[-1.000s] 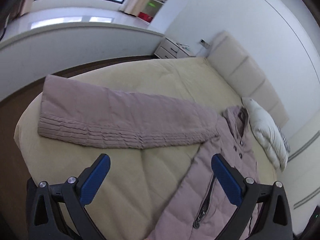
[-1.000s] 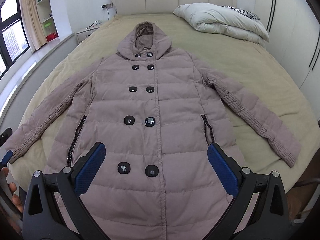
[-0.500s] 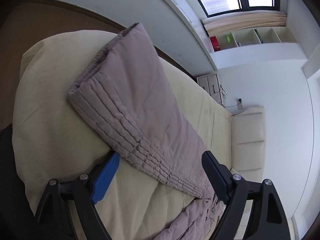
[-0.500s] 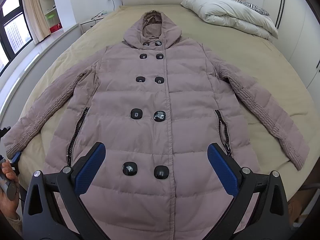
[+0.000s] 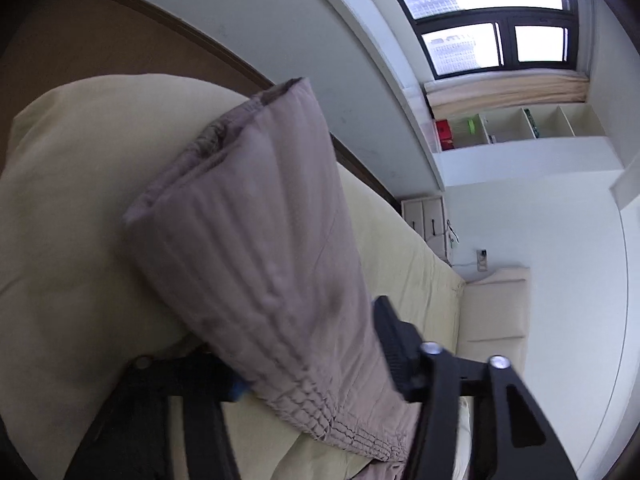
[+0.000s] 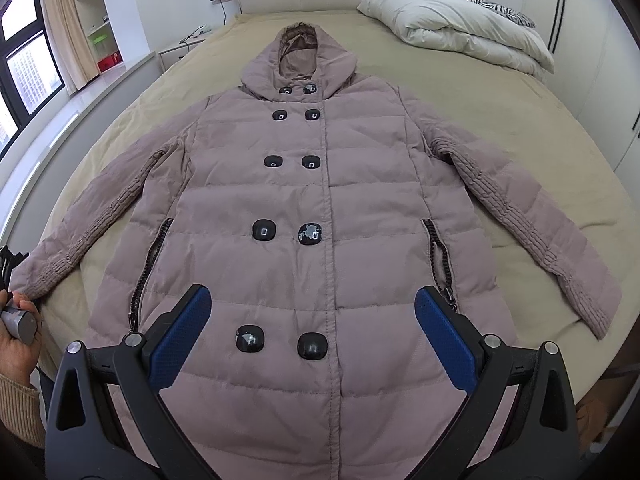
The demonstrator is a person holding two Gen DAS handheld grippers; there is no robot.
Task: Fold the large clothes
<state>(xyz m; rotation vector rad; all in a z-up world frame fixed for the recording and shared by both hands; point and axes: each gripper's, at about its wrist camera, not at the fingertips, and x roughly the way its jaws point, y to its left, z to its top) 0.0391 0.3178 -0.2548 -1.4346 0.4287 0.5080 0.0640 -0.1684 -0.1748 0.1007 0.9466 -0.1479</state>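
Note:
A mauve hooded puffer coat [image 6: 320, 216] lies flat and face up on the bed [image 6: 520, 128], both sleeves spread out. My right gripper [image 6: 310, 340] is open and empty, hovering over the coat's lower front between the bottom buttons. In the left wrist view the coat's left sleeve [image 5: 260, 264] fills the frame, its cuff between the fingers of my left gripper [image 5: 312, 364], which has closed on it at the bed's edge. The left gripper's hand also shows at the sleeve cuff in the right wrist view [image 6: 16, 316].
A white folded duvet [image 6: 460, 32] lies at the head of the bed on the right. A nightstand [image 6: 180, 50], shelves [image 5: 512, 124] and a window [image 5: 492, 12] stand along the left side. The bed's left edge drops to a brown floor [image 5: 80, 52].
My left gripper moved onto the left sleeve cuff and closed on it. My right gripper moved slightly forward over the coat and stayed open.

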